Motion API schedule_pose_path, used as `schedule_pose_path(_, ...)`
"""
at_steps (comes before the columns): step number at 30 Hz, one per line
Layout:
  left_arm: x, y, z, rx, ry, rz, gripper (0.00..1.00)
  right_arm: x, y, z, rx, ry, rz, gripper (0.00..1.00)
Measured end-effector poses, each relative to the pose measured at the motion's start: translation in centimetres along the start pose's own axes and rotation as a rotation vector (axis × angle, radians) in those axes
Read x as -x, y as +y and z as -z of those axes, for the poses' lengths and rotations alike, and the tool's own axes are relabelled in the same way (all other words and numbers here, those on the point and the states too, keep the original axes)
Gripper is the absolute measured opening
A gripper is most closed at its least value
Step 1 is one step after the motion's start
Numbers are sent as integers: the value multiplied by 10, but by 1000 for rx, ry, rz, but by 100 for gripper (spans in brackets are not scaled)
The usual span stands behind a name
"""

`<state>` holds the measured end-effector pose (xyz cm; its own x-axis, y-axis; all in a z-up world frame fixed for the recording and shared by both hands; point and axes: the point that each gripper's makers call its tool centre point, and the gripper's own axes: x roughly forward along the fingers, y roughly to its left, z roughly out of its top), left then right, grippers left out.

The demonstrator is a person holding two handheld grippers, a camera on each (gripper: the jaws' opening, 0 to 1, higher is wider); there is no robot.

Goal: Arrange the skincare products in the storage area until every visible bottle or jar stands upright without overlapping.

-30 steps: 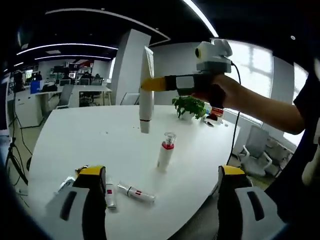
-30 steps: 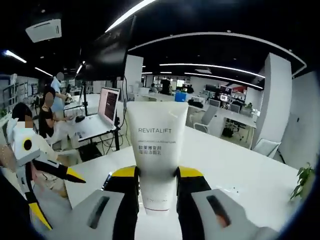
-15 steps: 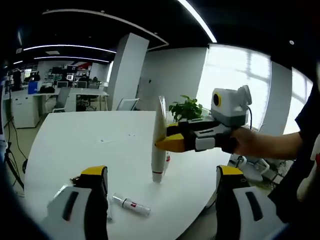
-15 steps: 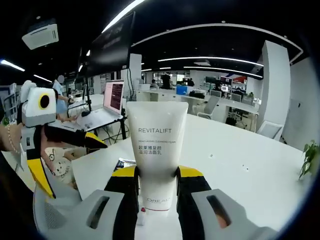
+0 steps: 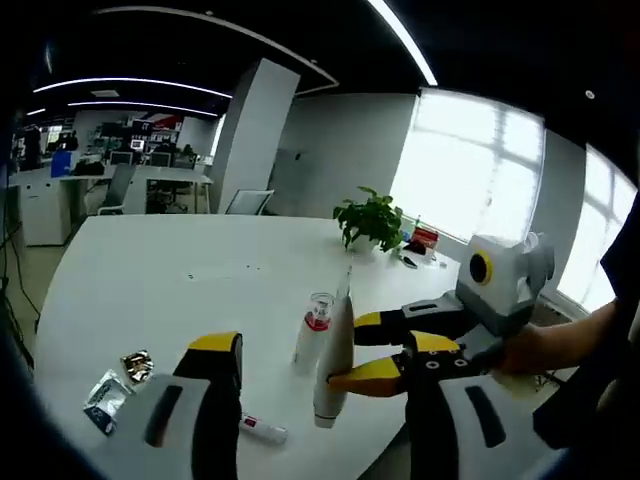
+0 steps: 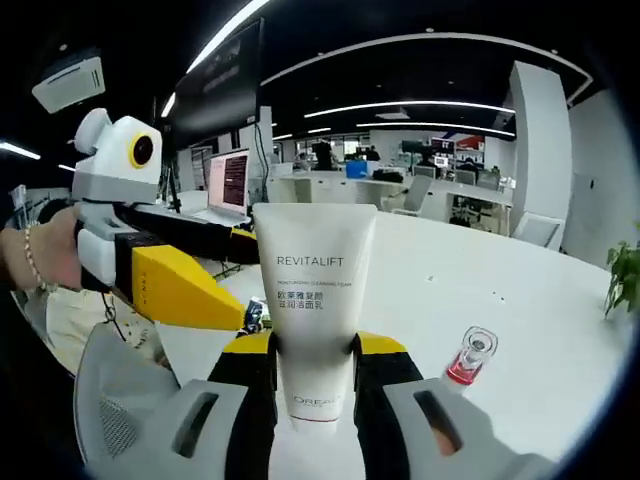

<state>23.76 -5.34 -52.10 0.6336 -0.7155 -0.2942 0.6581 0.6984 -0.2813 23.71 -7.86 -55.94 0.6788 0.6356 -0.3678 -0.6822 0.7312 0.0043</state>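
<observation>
right gripper (image 6: 314,372) jaws squeezing 1 white tube (image 6: 314,300) upright over counter (image 5: 180,290) | left gripper (image 5: 325,400) jaws sitting wide open, holding nothing

1. A large white round-edged table (image 5: 150,290) carried everything.
2. A small clear-capped bottle with a red collar (image 5: 311,335) stood upright near the table's near edge.
3. A slim white tube with red marks (image 5: 262,430) lay flat, nearer still.
4. Two crinkled foil sachets (image 5: 120,378) lay to the left.
5. A green potted plant (image 5: 372,222) stood at the far right edge, small red and white items (image 5: 422,240) beside it.
</observation>
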Motion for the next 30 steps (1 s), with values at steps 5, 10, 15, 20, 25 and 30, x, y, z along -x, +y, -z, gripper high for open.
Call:
schedule_pose_path(5, -8, -9, 12, -34, 33, 27, 45, 5, 5, 12, 1, 16, 5, 28)
schedule_pose_path(10, -11, -17, 20, -52, 54, 40, 33, 11, 9, 16, -24, 15, 9, 28)
schedule_pose_path(15, -15, -24, 26, -74, 66, 60, 24, 15, 11, 20, -30, 21, 18, 28)
schedule_pose_path(20, -19, -33, 27, -114, 69, 84, 12, 19, 10, 21, -31, 22, 24, 28)
schedule_pose_path(25, -22, -39, 24, -169, 54, 96, 12, 22, 6, 23, -41, 25, 38, 29)
schedule_pose_path(30, -27, -41, 25, -100, 74, 148, 10, 23, 1, 26, -114, -9, 31, 30)
